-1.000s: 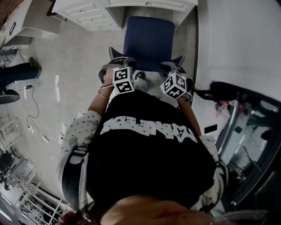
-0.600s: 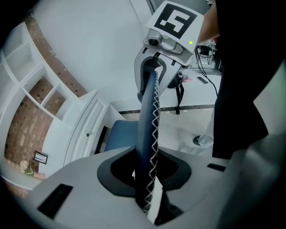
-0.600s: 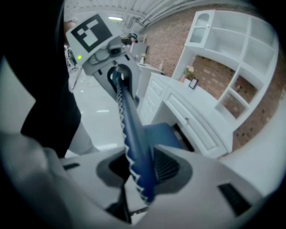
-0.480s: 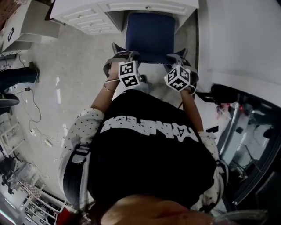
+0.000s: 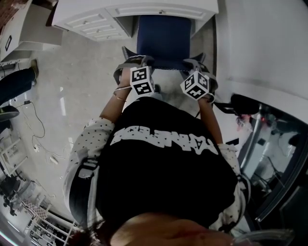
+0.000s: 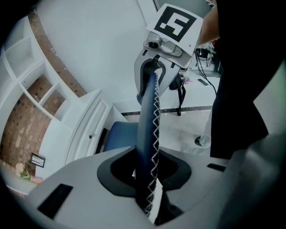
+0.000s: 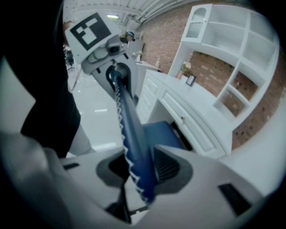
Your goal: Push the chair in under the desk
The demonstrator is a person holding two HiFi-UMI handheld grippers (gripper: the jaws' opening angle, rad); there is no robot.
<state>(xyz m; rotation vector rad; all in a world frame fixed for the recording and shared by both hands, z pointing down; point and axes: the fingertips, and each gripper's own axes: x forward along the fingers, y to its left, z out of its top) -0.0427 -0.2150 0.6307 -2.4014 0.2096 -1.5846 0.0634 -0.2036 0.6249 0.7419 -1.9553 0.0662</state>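
Observation:
A blue chair stands with its seat (image 5: 163, 36) partly under the white desk (image 5: 139, 9). My left gripper (image 5: 132, 62) and right gripper (image 5: 195, 65) clamp the two ends of the backrest's top edge (image 5: 166, 66). In the left gripper view the dark blue backrest (image 6: 149, 134), with white zigzag stitching, runs between the jaws of my left gripper (image 6: 145, 179), which grip it. The right gripper (image 6: 167, 36) shows at its far end. In the right gripper view the backrest (image 7: 132, 129) sits between my right gripper's (image 7: 143, 174) jaws, which have eased slightly wider but still hold it.
The desk's drawer unit (image 5: 96, 21) stands left of the kneehole, a white wall (image 5: 260, 43) to the right. Black equipment (image 5: 250, 103) sits at the right, cables (image 5: 38, 129) trail on the floor at the left. White shelves on a brick wall (image 7: 232, 58) rise above the desk.
Both grippers and the chair have moved forward towards the desk, and the seat has slid further under it. Over the last half second there was little movement.

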